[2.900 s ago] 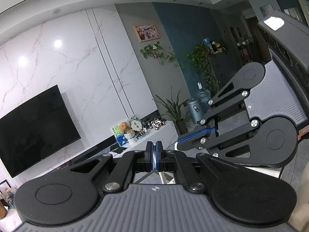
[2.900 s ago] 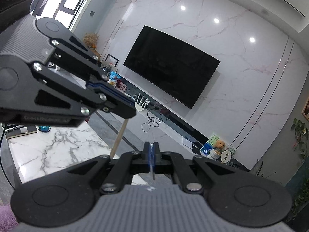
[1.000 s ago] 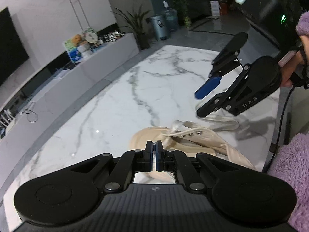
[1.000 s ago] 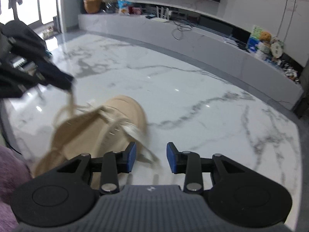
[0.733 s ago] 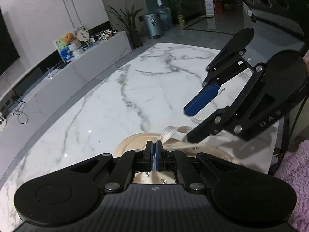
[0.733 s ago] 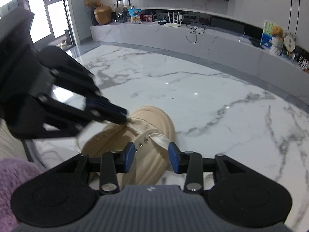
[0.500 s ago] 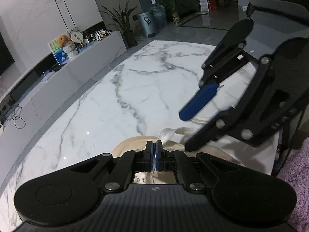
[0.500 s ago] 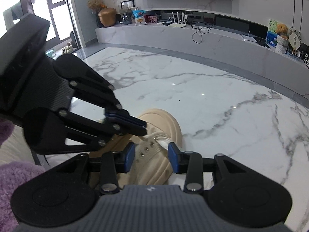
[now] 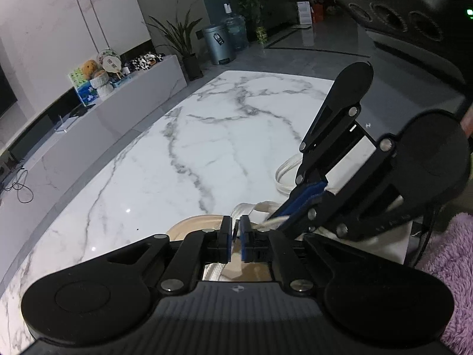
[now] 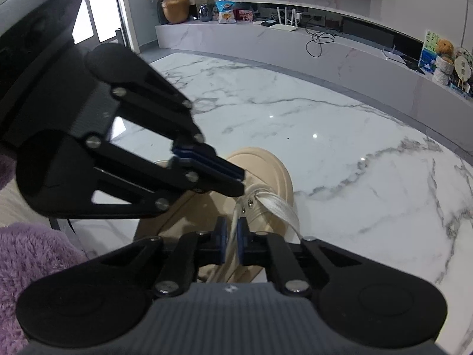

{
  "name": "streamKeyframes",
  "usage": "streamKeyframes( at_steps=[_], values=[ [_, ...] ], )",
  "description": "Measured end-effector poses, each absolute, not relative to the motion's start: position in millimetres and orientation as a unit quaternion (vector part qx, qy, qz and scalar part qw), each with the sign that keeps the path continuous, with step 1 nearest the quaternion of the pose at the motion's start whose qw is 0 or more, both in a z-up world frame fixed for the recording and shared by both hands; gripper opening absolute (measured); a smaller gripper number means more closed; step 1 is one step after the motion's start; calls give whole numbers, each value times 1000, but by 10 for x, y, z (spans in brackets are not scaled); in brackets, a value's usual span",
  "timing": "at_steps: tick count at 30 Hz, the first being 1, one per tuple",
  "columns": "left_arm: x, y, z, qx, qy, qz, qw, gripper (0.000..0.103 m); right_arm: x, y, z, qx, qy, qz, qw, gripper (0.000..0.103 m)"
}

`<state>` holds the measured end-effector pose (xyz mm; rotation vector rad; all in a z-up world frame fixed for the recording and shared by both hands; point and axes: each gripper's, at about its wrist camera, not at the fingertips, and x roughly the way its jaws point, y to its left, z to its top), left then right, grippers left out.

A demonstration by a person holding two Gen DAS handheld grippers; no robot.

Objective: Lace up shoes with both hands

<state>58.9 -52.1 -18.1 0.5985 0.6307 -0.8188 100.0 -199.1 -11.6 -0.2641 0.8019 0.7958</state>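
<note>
the white marble bench (image 9: 183, 159) carries one beige shoe (image 10: 266, 162), lying near the bench's near edge with its rounded toe pointing away toward the room. both tongs work right over the shoe, close beside each other. the left tongs (image 9: 235, 238) have just been opening and now stand at a narrow gap; a white lace (image 9: 241, 211) runs up between the blue pads, and it cannot be told whether the pads press on it. in the right wrist view the same tongs come in from the left with their tips just at the eyelets near the toe. the right tongs (image 10: 232, 241) have just been closing and are now narrow, with a thin strand of lace passing between the pads; it looks pinched. from a metal eyelet (image 10: 250, 204) a flat, wide stretch of lace (image 10: 278, 207) runs down toward the right tongs' side, and a loop of lace lies on the bench past the shoe in the left wrist view. counted: one shoe, two tongs, one lace as far as can be told, and a few small eyelets along the shoe's upper. a purple fluffy sleeve (image 10: 32, 254) shows at the frame's edge.
</note>
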Motion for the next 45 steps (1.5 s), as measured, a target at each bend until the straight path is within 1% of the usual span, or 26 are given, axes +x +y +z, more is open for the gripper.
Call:
streamKeyframes(
  at_steps=[1,3,4,6,7,11,13,15,17,19,21,24,26,27,28,32,36,45],
  values=[
    [579,-511,-171,280,295,-384,829,15,1003,-2004,-121,-121,380,373,838,9],
    [547,-480,-144,275,287,-382,834,26,1014,-2035,-130,-111,382,371,839,9],
    [526,-467,-132,275,284,-382,835,29,1017,-2052,-134,-107,383,370,840,9],
    [479,-445,-109,280,279,-380,836,41,1016,-2068,-143,-101,382,369,841,9],
    [454,-435,-97,284,275,-378,837,42,1011,-2069,-148,-100,382,369,841,9],
    [435,-393,-68,292,271,-357,845,42,1007,-2096,-169,-91,381,369,843,9],
    [535,-373,-91,279,297,-343,846,42,1007,-2111,-178,-86,381,370,843,9],
    [647,-349,-122,254,321,-338,848,34,1027,-2086,-194,-84,381,371,843,9],
    [720,-324,-146,232,333,-343,847,33,1030,-2078,-194,-83,381,371,843,9],
    [767,-338,-179,228,341,-343,845,28,1033,-2070,-198,-82,380,371,843,9],
    [805,-356,-211,228,348,-340,843,13,1026,-2077,-191,-81,380,371,843,9],
    [829,-364,-227,228,350,-344,841,5,1013,-2098,-177,-79,382,370,844,9],
    [801,-369,-225,237,348,-348,838,3,1017,-2101,-171,-76,381,371,843,10],
    [784,-376,-223,242,346,-350,836,3,1015,-2105,-164,-72,380,371,844,13],
    [768,-391,-222,248,346,-352,834,2,1015,-2108,-156,-69,379,371,845,15],
    [709,-467,-231,267,343,-363,824,2,1034,-2075,-130,-69,370,368,850,15],
    [690,-536,-275,283,348,-366,815,2,1049,-2067,-126,-74,372,359,853,7],
    [736,-637,-376,318,375,-375,786,2,1124,-2181,-175,-52,385,341,856,7]
  ],
)
